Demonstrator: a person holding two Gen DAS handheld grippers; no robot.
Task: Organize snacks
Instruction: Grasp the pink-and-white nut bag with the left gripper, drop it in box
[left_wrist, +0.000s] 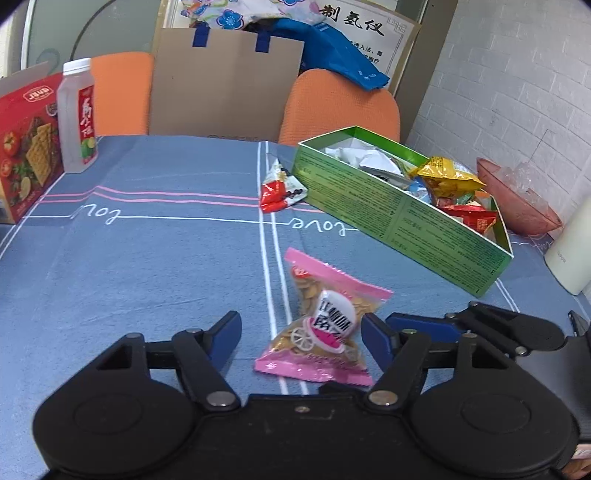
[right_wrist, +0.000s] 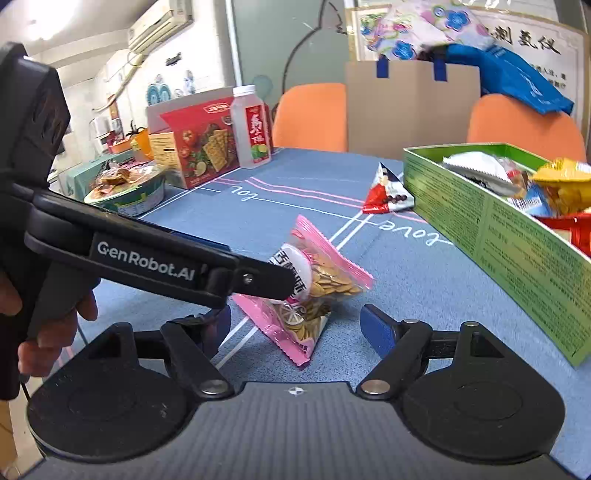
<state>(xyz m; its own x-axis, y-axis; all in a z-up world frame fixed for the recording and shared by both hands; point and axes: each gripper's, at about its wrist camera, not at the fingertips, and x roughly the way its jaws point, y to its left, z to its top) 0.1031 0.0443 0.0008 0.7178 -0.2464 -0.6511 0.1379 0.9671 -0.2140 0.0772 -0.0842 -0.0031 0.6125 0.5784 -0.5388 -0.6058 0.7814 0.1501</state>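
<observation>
Pink-edged cracker packet lies between the left gripper's wide-apart jaws; right gripper gapes too. Pinch mid-packet, gently.

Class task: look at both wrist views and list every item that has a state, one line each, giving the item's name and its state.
Left claw: open, around the pink packet.
Right claw: open, nothing gripped.
Pink packet: sealed, lying on the cloth.
Green box: open, partly filled with snacks.
Red-white packet: on the cloth beside the box.
Bottle: upright, capped.
Cracker box: upright, top flap raised.
</observation>
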